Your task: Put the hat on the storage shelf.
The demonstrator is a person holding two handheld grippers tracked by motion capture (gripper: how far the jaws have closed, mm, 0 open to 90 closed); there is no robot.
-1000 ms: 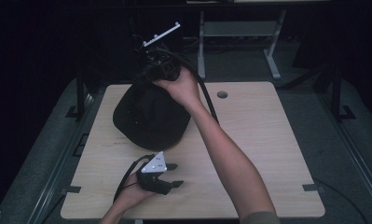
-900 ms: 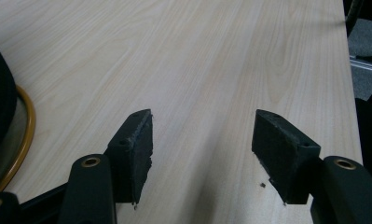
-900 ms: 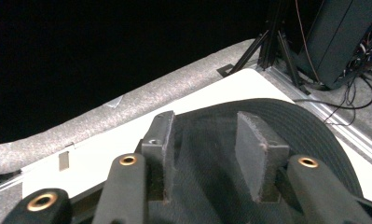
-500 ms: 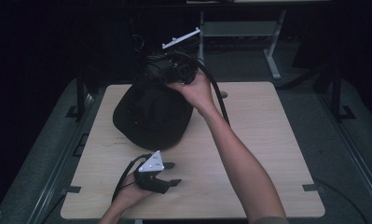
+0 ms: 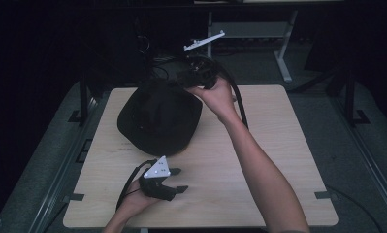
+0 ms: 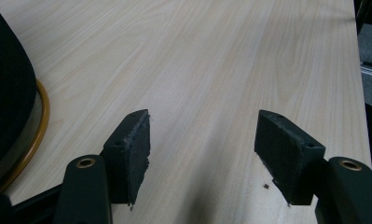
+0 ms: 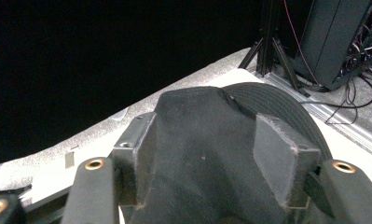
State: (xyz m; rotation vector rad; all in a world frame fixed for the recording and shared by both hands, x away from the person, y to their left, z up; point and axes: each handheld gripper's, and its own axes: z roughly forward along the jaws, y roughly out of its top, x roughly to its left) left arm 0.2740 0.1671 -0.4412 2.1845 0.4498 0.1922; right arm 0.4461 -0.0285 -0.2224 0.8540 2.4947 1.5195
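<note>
The pale wood-grain surface [image 5: 278, 160] stands in a dark room, with grey carpeted floor [image 5: 327, 97] around it and a white metal frame [image 5: 283, 53] behind. A black fabric brimmed hat [image 5: 159, 119] lies on the far left part of the surface.

In the high view the right gripper [image 5: 198, 75] is held at the hat's far edge, above the crown, with its black cable [image 5: 237, 97] arching past the person's wrist. The left gripper [image 5: 174, 179] rests low on the near left part of the surface, well apart from the hat's near brim.

The right gripper view brings what the high view cannot settle: the right gripper's [image 7: 216, 154] jaws stand either side of the hat's crown [image 7: 202, 140], pads pressed against the cloth, clamped on it. It also takes in a black stand [image 7: 270, 42] and tangled cables [image 7: 361, 60] on the floor beyond.

The left gripper view shows the left gripper's [image 6: 202, 149] jaws wide apart over bare wood, and a tan trim band [image 6: 39, 126] along the hat's edge at the left
</note>
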